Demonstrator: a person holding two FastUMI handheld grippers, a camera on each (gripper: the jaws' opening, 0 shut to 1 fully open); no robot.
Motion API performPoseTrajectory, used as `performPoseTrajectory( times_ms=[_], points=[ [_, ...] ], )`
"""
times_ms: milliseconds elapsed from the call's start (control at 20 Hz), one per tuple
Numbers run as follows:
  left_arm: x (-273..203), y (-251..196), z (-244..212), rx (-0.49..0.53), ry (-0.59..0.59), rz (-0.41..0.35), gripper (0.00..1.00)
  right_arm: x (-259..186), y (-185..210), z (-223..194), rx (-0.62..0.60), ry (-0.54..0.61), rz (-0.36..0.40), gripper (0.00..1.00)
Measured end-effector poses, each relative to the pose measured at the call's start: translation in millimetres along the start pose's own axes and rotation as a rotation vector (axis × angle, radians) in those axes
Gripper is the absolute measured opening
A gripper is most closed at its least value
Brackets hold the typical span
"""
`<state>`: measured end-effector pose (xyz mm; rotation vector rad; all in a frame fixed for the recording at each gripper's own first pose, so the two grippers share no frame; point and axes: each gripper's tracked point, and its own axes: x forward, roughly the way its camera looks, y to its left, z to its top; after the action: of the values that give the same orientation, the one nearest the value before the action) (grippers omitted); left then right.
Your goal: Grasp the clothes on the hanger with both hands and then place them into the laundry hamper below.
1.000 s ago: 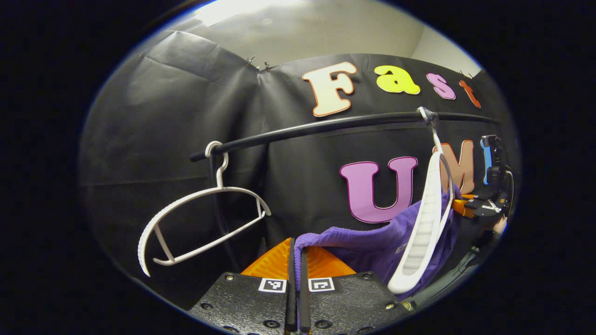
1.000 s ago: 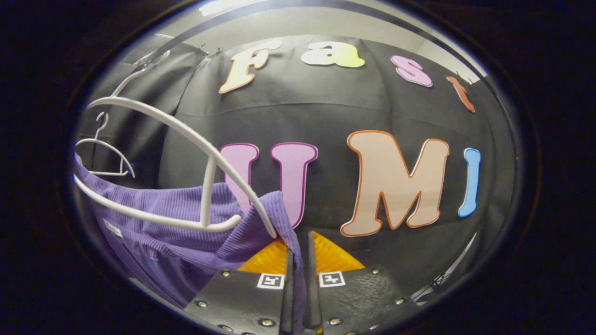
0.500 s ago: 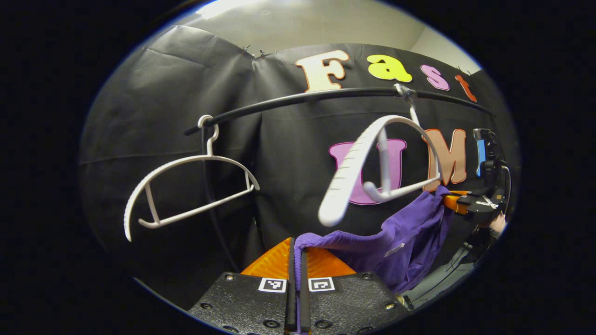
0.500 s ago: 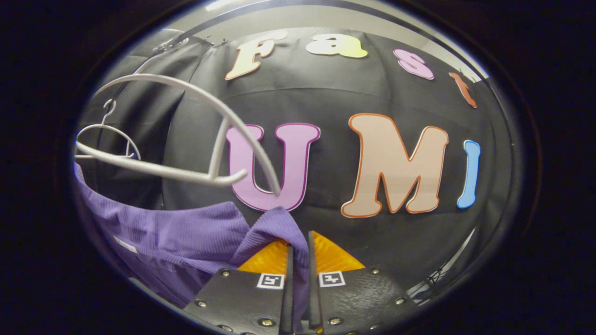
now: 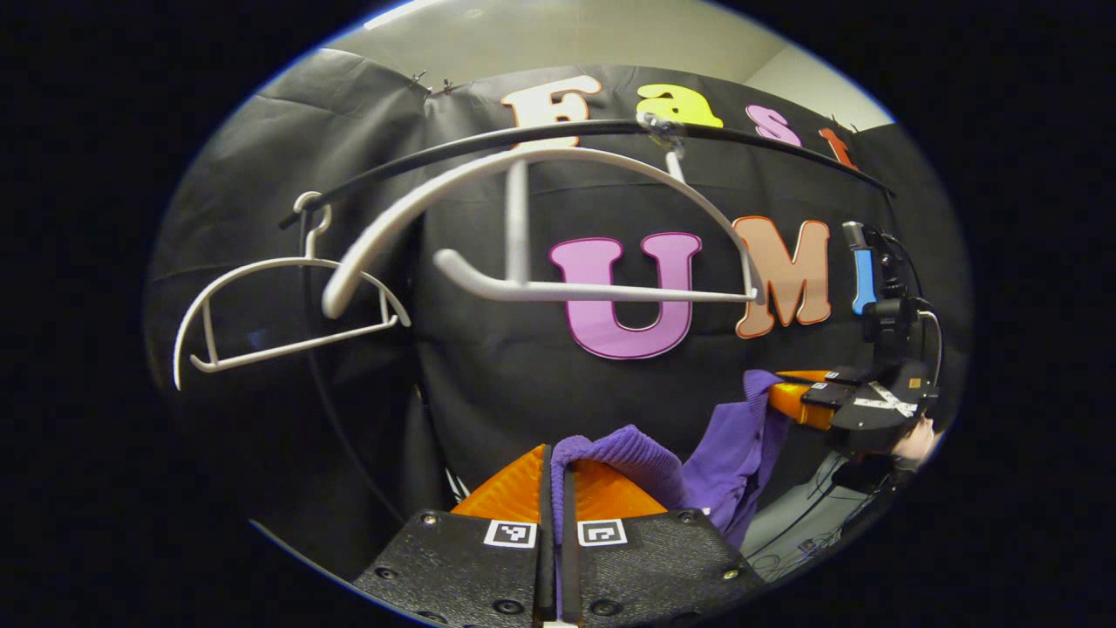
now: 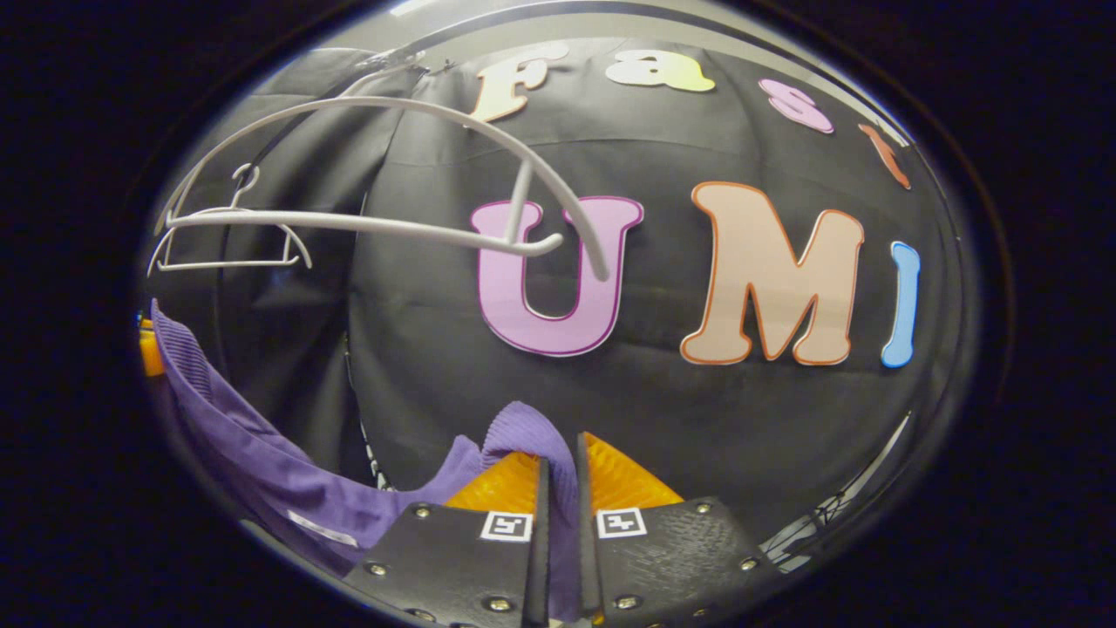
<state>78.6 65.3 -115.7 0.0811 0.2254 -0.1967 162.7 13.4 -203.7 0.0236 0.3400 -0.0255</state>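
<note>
A purple ribbed garment (image 5: 728,449) hangs slack between my two grippers, off the hanger. My left gripper (image 5: 558,475) is shut on one bunched end of the cloth at the bottom of the left gripper view. My right gripper (image 6: 558,475) is shut on the other end, and the purple garment (image 6: 261,471) sags away to the lower left. In the left gripper view my right gripper (image 5: 785,397) shows at the far right, held by a hand (image 5: 911,440). A bare white hanger (image 5: 540,227) swings from the black rail (image 5: 488,148) above the garment.
A second bare white hanger (image 5: 270,314) hangs at the rail's left end; this second hanger (image 6: 231,235) also appears far left in the right gripper view. The white hanger (image 6: 392,174) that held the garment hangs above the cloth there. The booth's black cloth wall stands close behind.
Both grippers have come down with the garment, which slid free of the hanger. The emptied hanger swung up and level on the rail. The cloth now sags lower between the grippers.
</note>
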Motion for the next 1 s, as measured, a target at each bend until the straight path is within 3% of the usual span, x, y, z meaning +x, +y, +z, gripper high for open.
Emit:
performPoseTrajectory(
  times_ms=[350,1000],
  points=[
    [31,-51,-24,-0.045,0.047,-0.090,0.04,-11,23,-25,0.020,0.065,0.075,0.13],
    [53,-90,-136,-0.047,0.290,-0.143,0.05,-23,22,-151,-0.024,0.315,0.091,0.13]
  ],
)
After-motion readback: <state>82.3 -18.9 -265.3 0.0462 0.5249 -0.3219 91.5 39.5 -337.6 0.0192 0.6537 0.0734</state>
